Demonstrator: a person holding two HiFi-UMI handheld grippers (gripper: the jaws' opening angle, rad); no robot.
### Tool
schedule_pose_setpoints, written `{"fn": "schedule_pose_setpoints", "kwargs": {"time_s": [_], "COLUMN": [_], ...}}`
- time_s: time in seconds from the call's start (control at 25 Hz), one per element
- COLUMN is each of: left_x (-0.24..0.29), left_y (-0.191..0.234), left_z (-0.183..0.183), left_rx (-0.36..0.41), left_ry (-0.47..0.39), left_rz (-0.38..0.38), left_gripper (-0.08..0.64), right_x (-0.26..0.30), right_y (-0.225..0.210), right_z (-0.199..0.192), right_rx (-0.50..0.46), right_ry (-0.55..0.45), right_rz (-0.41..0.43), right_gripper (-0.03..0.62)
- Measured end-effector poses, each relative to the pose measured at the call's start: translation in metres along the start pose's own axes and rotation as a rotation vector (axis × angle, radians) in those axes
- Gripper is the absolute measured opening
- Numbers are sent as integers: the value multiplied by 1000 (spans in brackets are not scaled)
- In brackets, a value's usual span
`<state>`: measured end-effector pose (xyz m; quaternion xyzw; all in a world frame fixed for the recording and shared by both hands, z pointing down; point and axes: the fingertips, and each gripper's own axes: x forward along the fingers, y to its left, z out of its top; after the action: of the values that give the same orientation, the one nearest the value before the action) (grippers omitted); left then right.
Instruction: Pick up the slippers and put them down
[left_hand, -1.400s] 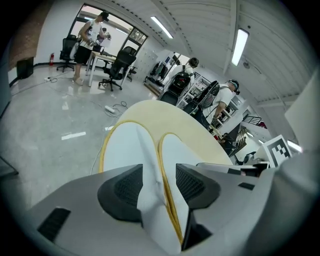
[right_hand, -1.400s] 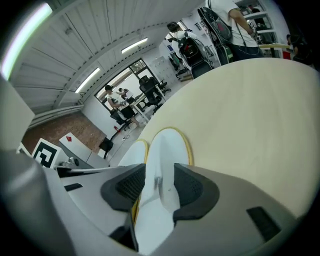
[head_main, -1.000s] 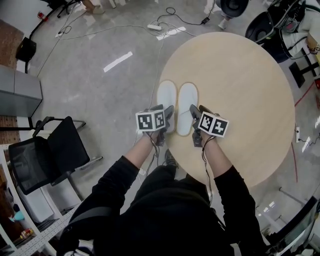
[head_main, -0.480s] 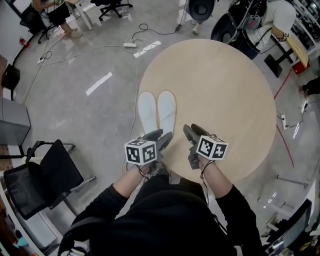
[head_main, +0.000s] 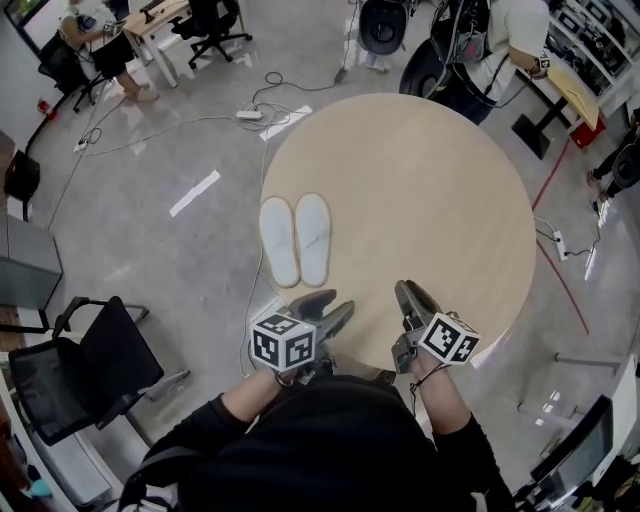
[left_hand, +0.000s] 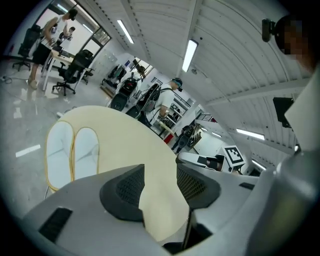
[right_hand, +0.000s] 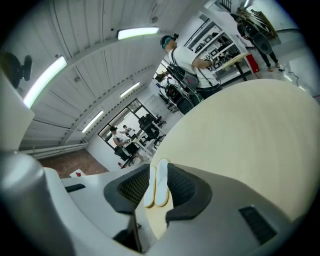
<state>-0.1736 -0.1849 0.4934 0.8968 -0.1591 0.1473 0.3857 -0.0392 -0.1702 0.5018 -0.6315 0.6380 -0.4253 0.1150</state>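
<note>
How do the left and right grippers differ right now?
The left gripper has its jaws wider apart; the right gripper has a narrower gap, and its jaws are closing. The left gripper view has the slippers off to the left of its jaws; the right gripper view frames them between its jaws, far off. Shared: both are empty, clear of the slippers, by the table's near edge.

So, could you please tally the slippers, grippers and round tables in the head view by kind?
Slippers: 2, the edge slipper and the inner slipper.
Grippers: 2, the left gripper and the right gripper, its jaws closing with nothing between them.
Round table: 1.
Total: 5.
</note>
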Motion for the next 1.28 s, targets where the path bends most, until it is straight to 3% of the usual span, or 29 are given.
{"fn": "schedule_pose_setpoints", "kwargs": {"time_s": [0.28,0.48,0.68,1.0,1.12,1.28], "left_x": [17,44,60,98,108,107], "left_y": [-80,-144,-183,-255,-281,-281], "left_z": [-9,-26,-42,-84,-103,-122], "left_rx": [22,77,79,78,86,69], "left_ry": [-45,-44,-74,-75,-56,-46], "left_rz": [-22,-57,-31,-25,-22,7], "left_gripper": [213,167,158,158,158,158], "right_x": [-86,-148,-195,-269,-294,-301], "right_y": [-5,-15,-19,-44,-58,-72], "right_z": [29,42,50,60,61,45], "right_rx": [-63,-98,-174,-346,-353,-325], "right_ry": [-72,-112,-117,-132,-130,-114], "right_rz": [60,112,175,179,180,194], "right_gripper": [51,15,15,15,15,15]}}
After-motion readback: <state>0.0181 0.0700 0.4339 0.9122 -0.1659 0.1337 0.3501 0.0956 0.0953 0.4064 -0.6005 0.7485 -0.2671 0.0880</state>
